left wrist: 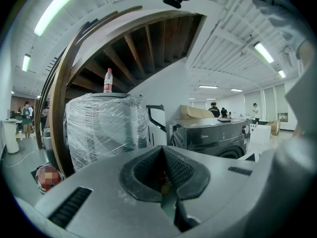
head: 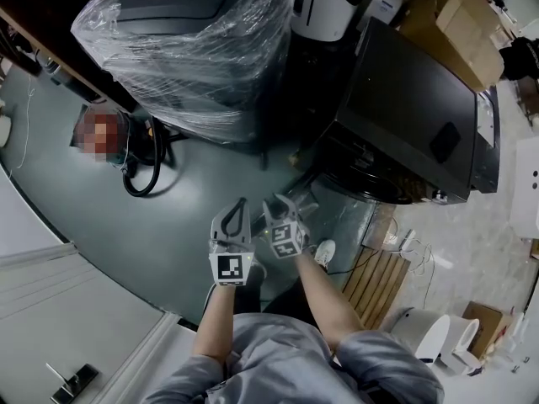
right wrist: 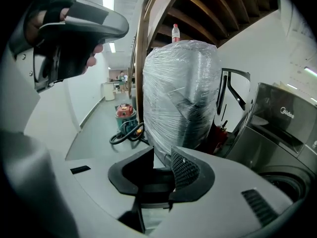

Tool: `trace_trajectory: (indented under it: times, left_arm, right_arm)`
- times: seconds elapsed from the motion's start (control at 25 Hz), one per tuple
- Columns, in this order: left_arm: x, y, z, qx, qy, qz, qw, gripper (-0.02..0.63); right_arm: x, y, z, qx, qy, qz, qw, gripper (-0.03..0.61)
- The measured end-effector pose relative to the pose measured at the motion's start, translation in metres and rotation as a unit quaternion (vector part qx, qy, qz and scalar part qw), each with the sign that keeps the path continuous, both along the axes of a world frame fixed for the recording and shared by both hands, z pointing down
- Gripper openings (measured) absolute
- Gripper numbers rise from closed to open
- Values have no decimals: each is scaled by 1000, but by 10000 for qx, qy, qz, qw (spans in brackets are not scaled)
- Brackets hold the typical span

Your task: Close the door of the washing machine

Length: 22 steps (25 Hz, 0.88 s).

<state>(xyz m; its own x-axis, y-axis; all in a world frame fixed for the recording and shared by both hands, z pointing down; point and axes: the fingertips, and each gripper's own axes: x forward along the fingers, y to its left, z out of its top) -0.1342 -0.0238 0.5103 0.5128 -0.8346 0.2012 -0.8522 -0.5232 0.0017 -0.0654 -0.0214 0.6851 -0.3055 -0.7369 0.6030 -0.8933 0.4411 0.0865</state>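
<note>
A black front-loading washing machine stands at the right in the head view; it also shows in the left gripper view and the right gripper view. Its glassy door hangs open off the front, toward me. Both grippers are held side by side over the floor, short of the machine. The left gripper is shut, its pads meeting at the tips with nothing in them. Just left of the door, the right gripper is open, with an empty gap between its pads.
A plastic-wrapped appliance with a bottle on top stands ahead on the left. A black hose lies coiled on the floor beside it. Cardboard boxes sit behind the machine, and a wooden pallet lies at its right.
</note>
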Motion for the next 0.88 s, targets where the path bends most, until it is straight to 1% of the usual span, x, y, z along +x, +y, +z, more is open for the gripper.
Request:
trace_trajectory:
  times: [0.28,0.56,0.68,0.88]
  left_arm:
    - [18,4,-2,8,35,137,9999,0]
    - [40,5,-3,19,35,333,9994,1]
    - [48,5,-5,29,49,401,9992,0]
    - [64,6,-9,93,116,512,9986,0]
  right_arm:
    - [13,19,0,41,125,9,9999,78]
    - [26,37,0,28,230,-43,9997,78]
    - [34,44,-3,61,306,-38,9995,63]
    - [48,55,-6,85,360,6,9993,58]
